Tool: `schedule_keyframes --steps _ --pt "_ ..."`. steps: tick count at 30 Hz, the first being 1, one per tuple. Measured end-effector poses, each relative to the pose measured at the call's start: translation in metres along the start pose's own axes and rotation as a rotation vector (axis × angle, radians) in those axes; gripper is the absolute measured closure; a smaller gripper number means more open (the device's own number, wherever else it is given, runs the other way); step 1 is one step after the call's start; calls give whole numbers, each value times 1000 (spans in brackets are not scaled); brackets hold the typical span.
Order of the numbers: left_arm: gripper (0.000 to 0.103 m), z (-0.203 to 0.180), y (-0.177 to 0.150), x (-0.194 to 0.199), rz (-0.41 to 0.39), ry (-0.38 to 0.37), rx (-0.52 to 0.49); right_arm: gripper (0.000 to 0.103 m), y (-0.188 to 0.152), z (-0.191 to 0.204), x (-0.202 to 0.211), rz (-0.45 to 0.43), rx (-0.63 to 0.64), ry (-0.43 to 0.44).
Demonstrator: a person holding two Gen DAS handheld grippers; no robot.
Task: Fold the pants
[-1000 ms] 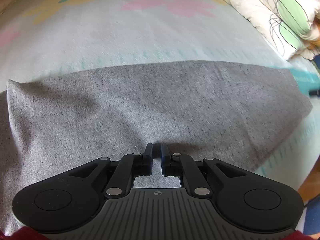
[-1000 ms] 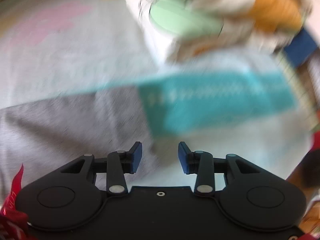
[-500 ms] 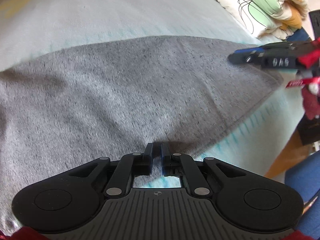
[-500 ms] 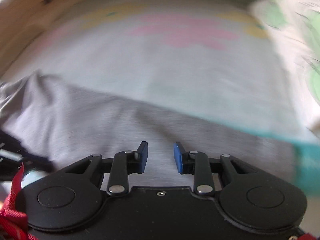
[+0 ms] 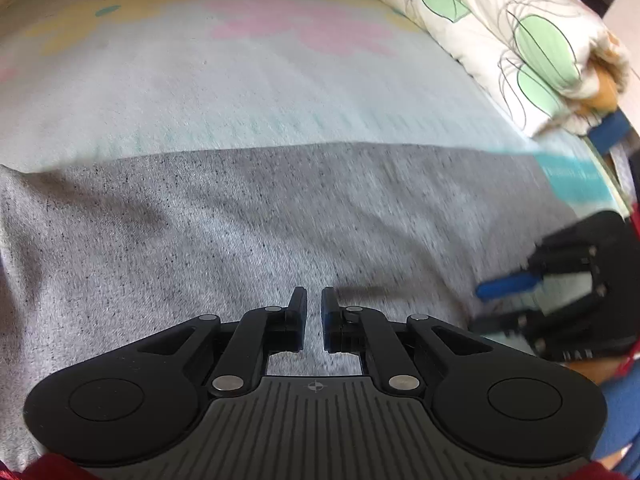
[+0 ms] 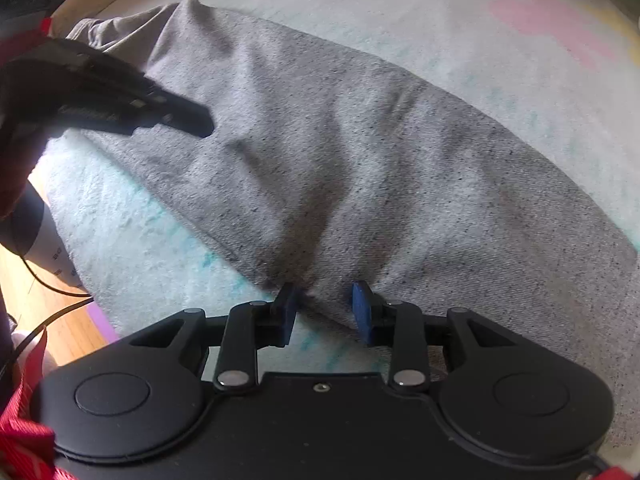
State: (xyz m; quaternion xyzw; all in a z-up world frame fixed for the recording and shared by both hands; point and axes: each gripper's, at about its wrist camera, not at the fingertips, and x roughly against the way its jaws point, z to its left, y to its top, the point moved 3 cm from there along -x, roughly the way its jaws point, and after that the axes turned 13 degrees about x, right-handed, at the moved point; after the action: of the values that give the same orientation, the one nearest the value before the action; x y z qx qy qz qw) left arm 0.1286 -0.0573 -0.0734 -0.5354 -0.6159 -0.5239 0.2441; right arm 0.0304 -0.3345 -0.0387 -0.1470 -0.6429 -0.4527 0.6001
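Left wrist view: grey heathered pants (image 5: 248,224) lie spread across a pale bedsheet (image 5: 200,92) printed with faint pink, yellow and teal shapes. The left gripper (image 5: 314,304) points down at the near part of the fabric, its jaws drawn nearly together; whether cloth is pinched between them cannot be told. At right, the right gripper (image 5: 486,306) comes in sideways at the pants' right end, one blue pad (image 5: 508,285) showing. A folded quilt (image 5: 516,36) with green leaf outlines lies at the far right of the bed. Small pale marks on the right gripper's body and on a teal strip (image 5: 576,184) of the sheet are too blurred to read.

Right wrist view: the right gripper (image 6: 325,312) stands part-open over the near edge of the pants (image 6: 360,160), its jaws having just been opening; the hem runs between the blue pads, which do not press on it. The left gripper (image 6: 192,118) rests its tips on the fabric at upper left. A wooden floor (image 6: 36,280) with a black cable (image 6: 52,316) shows beside the bed; small print on a pale object there is illegible.
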Motion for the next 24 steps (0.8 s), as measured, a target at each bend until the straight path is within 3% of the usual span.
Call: schedule_keyframes --steps 3,7,11,13,15,19,24 --pt "96 -5 -1 -7 4 3 4 59 1 3 3 -7 15 20" --pt "95 -22 -4 -14 13 -13 -35 60 -2 -19 22 -81 -108 38" --pt "95 -39 -5 -12 -2 -22 -85 59 -14 -66 58 -222 -305 -55" --pt "95 -46 -6 -15 -7 -19 -106 58 -26 -96 76 -278 -437 -150" --pt "95 -51 -8 -20 -2 -16 -119 50 -46 -124 91 -311 -562 -256" --pt "95 -57 -16 -34 22 3 -151 49 -94 -168 103 -314 -781 -383" --pt "95 -66 -26 -40 24 30 -230 48 -123 -185 92 -272 -852 -415"
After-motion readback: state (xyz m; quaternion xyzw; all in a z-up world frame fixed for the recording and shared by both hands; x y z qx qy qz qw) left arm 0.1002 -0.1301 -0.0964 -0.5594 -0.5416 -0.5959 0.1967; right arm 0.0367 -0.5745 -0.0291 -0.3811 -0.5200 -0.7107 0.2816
